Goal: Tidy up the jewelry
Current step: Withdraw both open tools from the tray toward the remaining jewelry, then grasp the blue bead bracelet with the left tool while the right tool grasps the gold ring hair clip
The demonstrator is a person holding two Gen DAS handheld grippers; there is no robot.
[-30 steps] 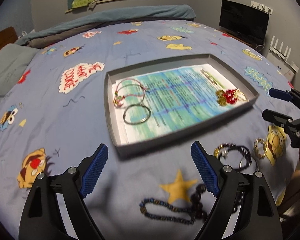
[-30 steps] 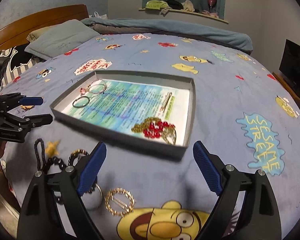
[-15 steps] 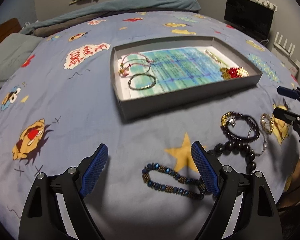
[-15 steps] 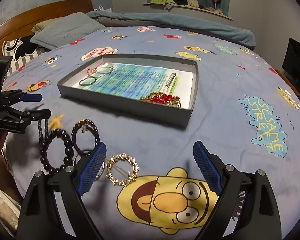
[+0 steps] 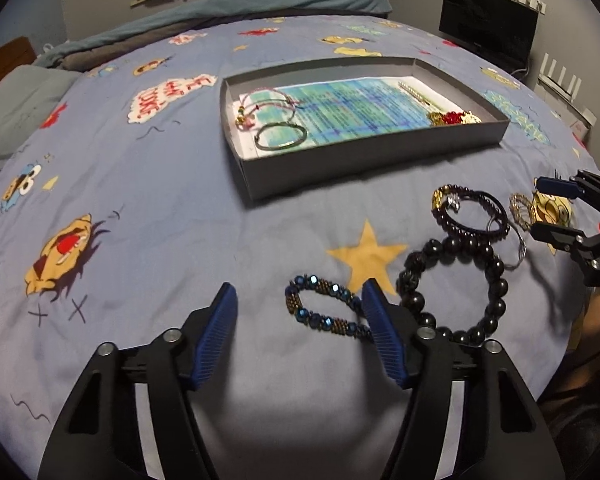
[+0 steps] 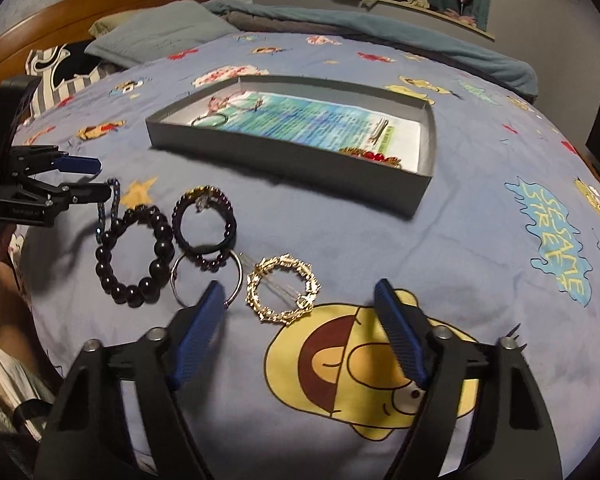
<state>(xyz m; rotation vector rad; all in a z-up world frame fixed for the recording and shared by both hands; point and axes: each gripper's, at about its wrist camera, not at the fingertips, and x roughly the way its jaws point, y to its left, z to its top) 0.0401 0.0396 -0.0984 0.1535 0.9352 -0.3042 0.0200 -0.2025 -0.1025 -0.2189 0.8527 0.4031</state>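
The job looks partly done. A shallow grey tray (image 5: 372,160) lies on the cartoon-print bedspread (image 5: 140,208), lined with a printed blue-green sheet, and already holds several pieces: a pink cord bracelet (image 5: 266,104) and a thin dark bangle (image 5: 281,142) at one end, a slim gold bar-like piece (image 5: 414,91) and a tangle of gold chain with red beads (image 5: 454,117) at the other. Five pieces still lie loose on the bedspread, between the tray and the two grippers. From the left wrist view, the blue-and-bronze beaded bracelet (image 5: 327,312) lies stretched into a long loop just ahead of the left gripper (image 5: 300,340), whose fingers stand apart with nothing between them; one end of the bracelet runs under the nearer finger. Beside it sits a chunky black bead bracelet (image 6: 134,256), touching or nearly touching a smaller dark beaded bracelet with a gold charm (image 6: 204,220), which overlaps a plain silver ring-shaped bangle (image 6: 206,280). Just beside that bangle is an ornate gold wreath-like hoop (image 6: 283,288), directly ahead of the right gripper (image 6: 300,336), whose fingers are also spread and empty. Judging by position, each gripper is lined up on its nearest loose piece, the blue bracelet on the left and the gold hoop on the right. What remains is to lift all five into the tray.
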